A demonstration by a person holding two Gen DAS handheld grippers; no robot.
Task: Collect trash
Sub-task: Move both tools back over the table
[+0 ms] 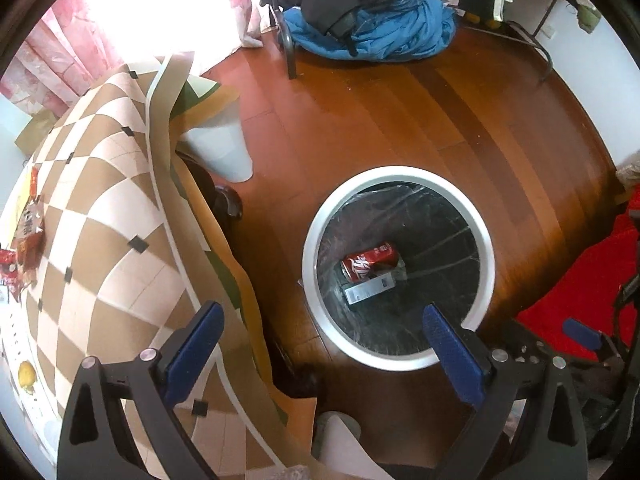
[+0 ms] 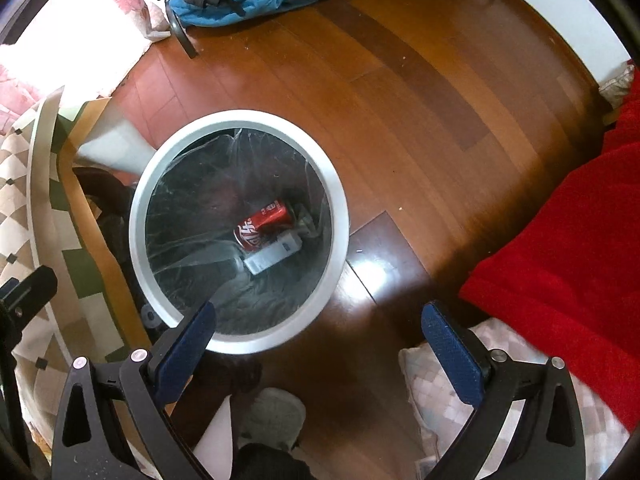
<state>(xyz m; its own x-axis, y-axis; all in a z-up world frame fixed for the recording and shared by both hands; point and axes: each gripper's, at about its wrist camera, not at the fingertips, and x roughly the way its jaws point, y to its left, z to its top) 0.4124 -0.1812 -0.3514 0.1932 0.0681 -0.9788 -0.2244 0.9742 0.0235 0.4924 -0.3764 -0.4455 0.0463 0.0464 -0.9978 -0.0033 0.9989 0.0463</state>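
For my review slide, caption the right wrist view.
Open right tool above lined bin holding red can and small box.
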